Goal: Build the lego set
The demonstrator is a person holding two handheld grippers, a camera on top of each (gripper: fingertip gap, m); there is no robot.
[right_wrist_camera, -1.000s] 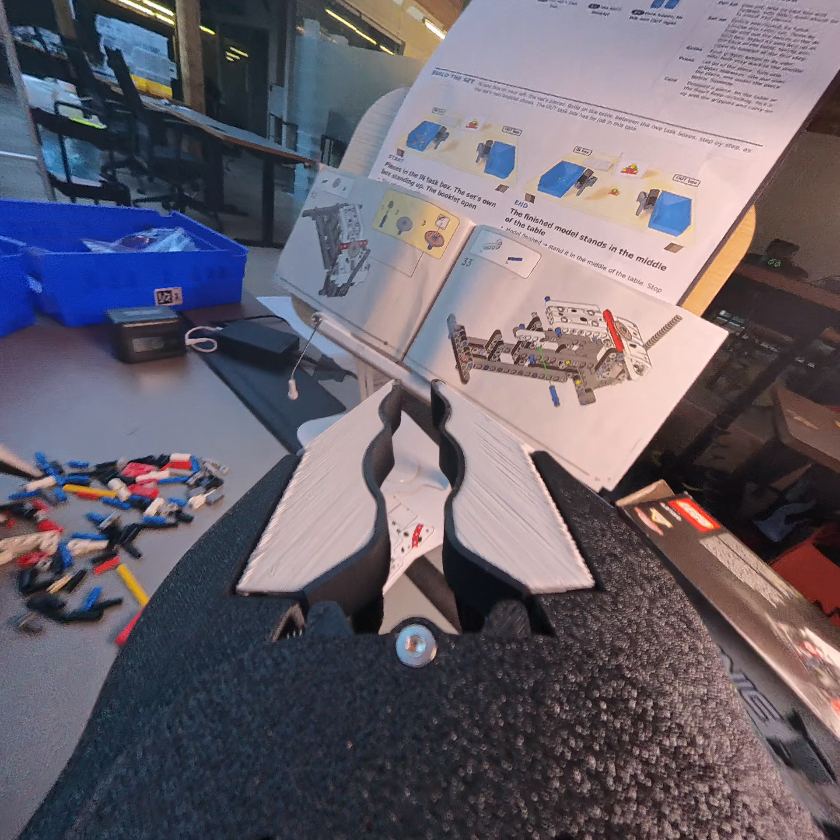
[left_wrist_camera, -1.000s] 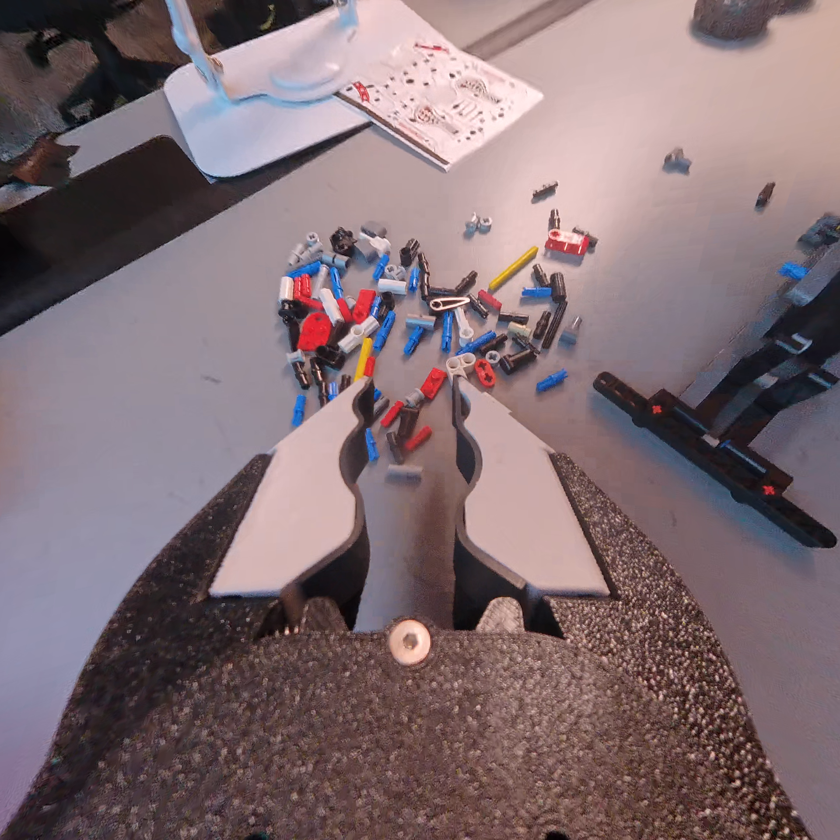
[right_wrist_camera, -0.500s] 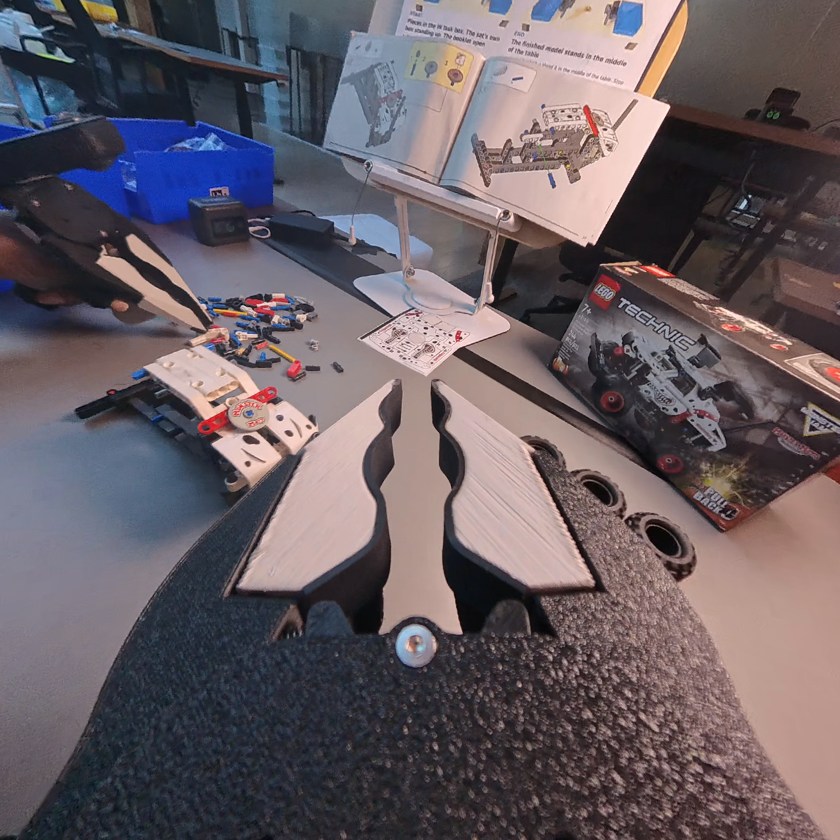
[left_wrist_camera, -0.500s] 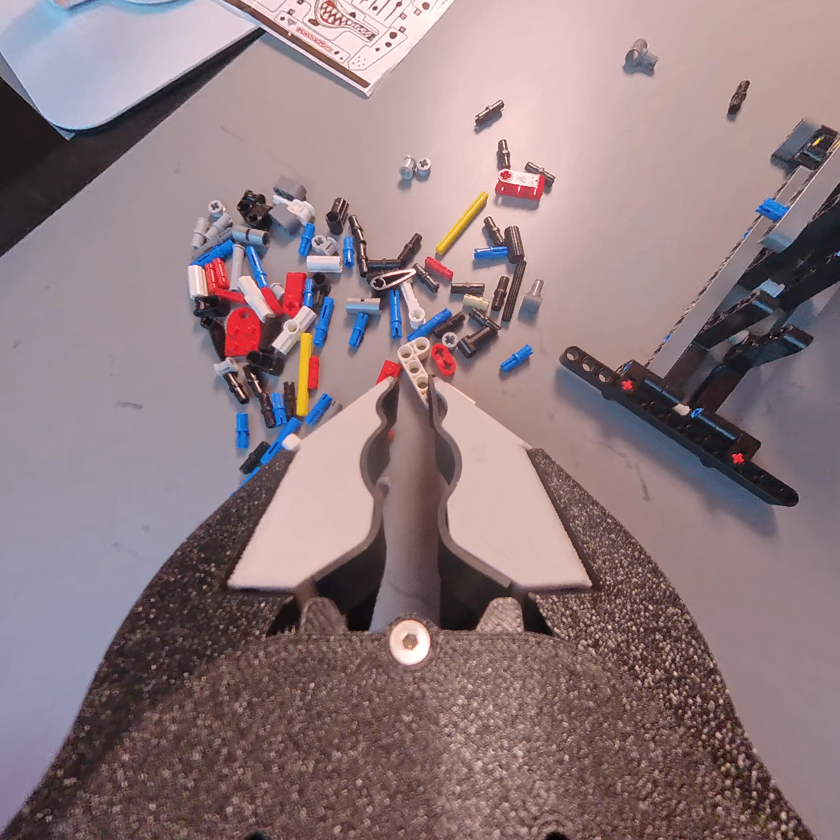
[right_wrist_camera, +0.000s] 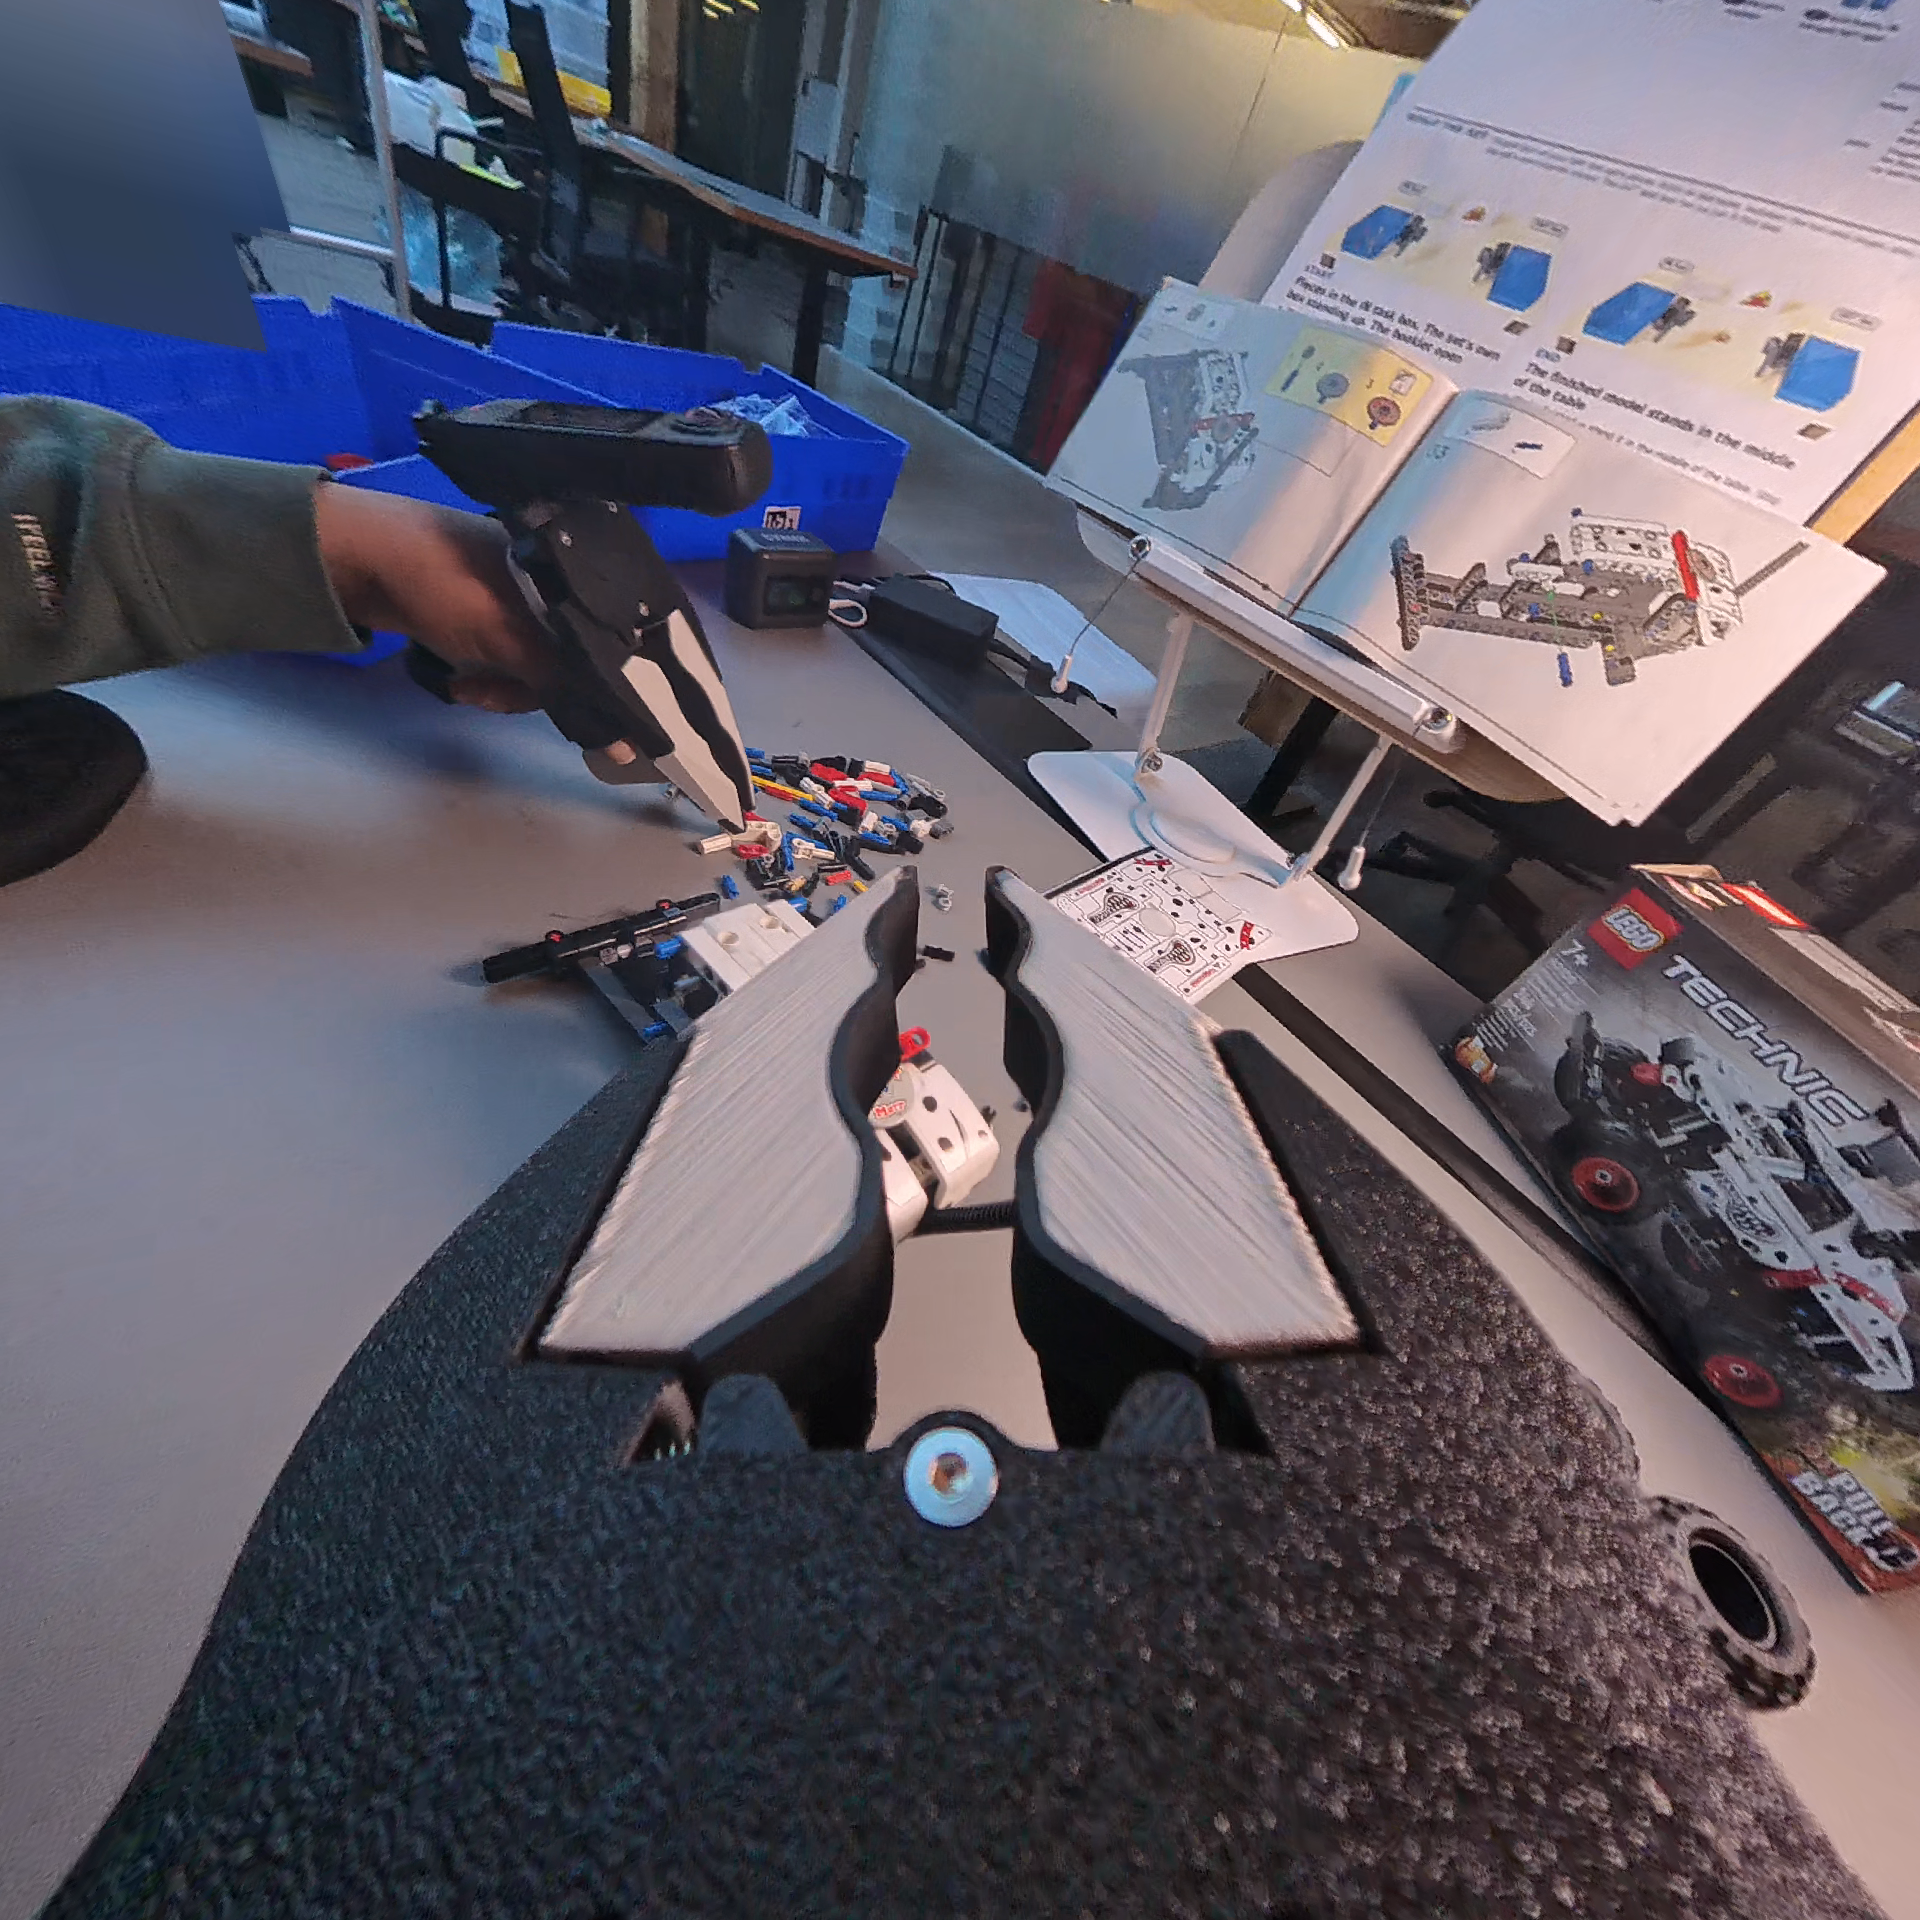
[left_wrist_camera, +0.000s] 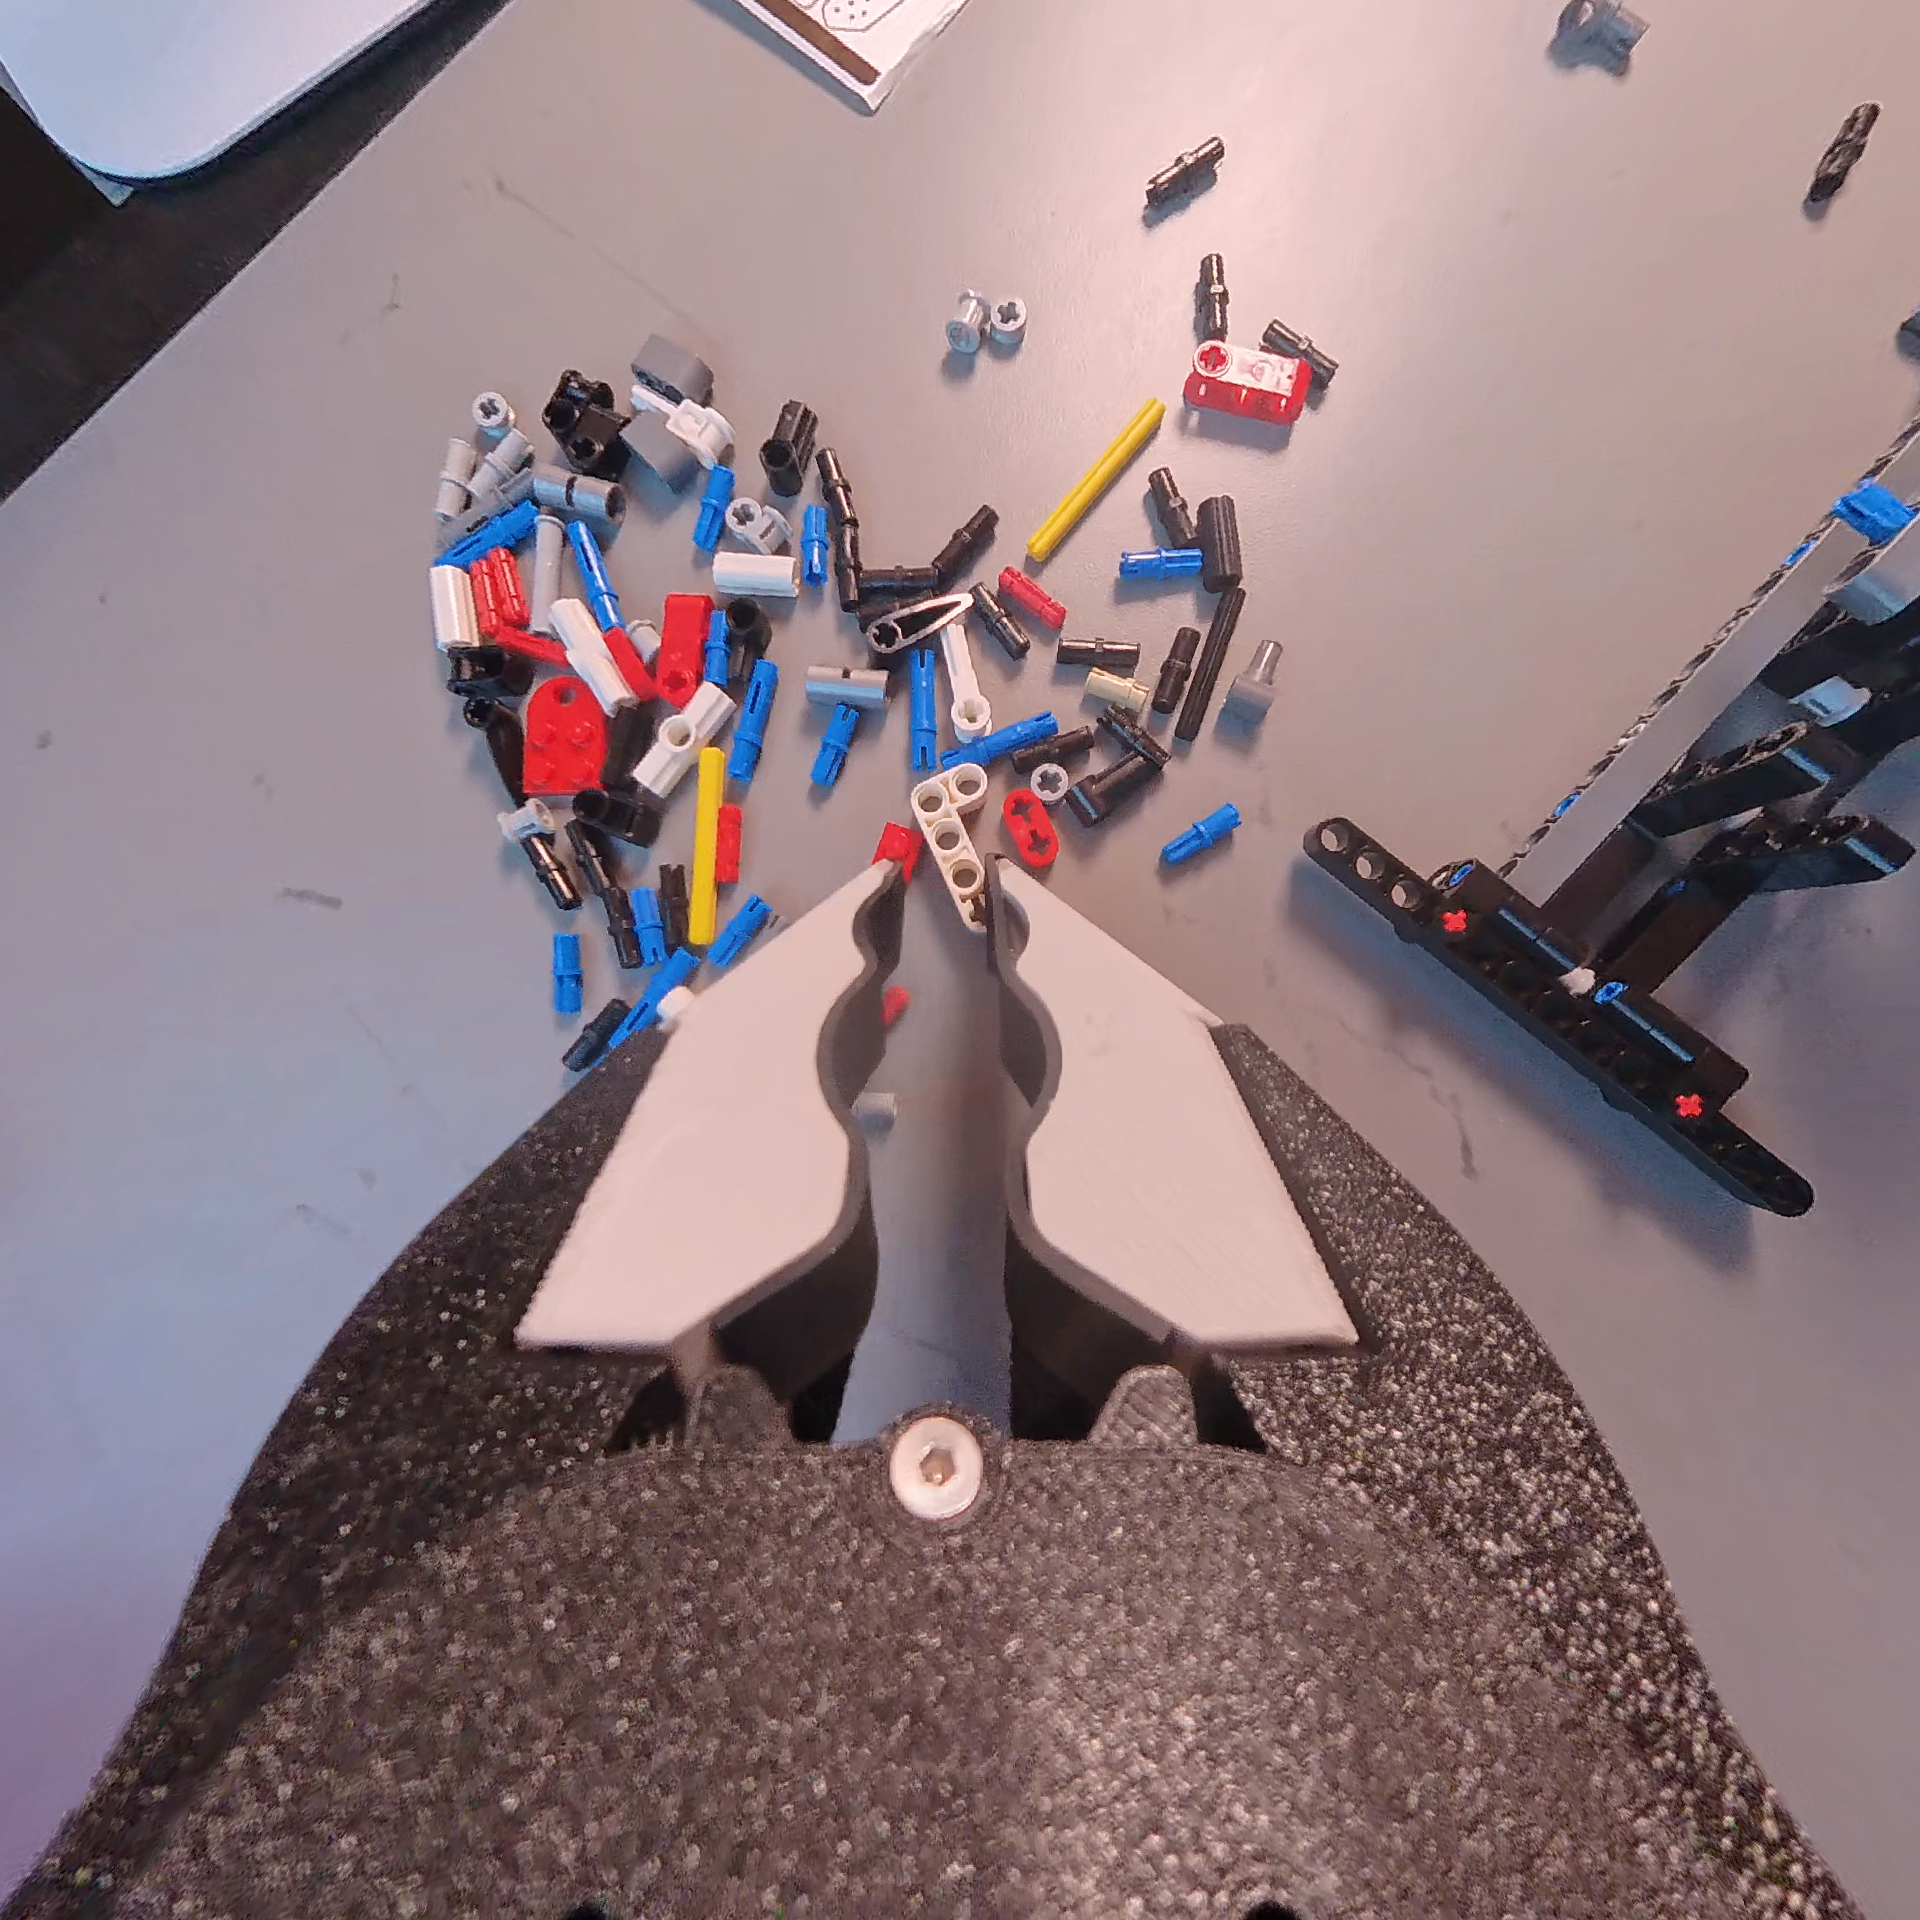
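Left gripper [left_wrist_camera: 940, 883] first: we've got its tips down at the near edge of the loose-parts pile [left_wrist_camera: 831, 644], jaws a small gap apart with the white L-beam [left_wrist_camera: 951, 836] sitting right between them. It touches the right tip, but we can't tell if it's actually pinched. One red oval link [left_wrist_camera: 1032, 824] lies just beside it, and we count two yellow axles [left_wrist_camera: 1096, 478] in the pile. Right gripper [right_wrist_camera: 951, 899] is hanging released with nothing in it, over the half-built model [right_wrist_camera: 727, 951] on the table [right_wrist_camera: 260, 1039]. Past that, one sticker sheet [right_wrist_camera: 1153, 925], one open booklet [right_wrist_camera: 1455, 520] on a white stand [right_wrist_camera: 1195, 821], one set box [right_wrist_camera: 1714, 1143] off to the right, and two blue bins [right_wrist_camera: 623, 405] at the back.
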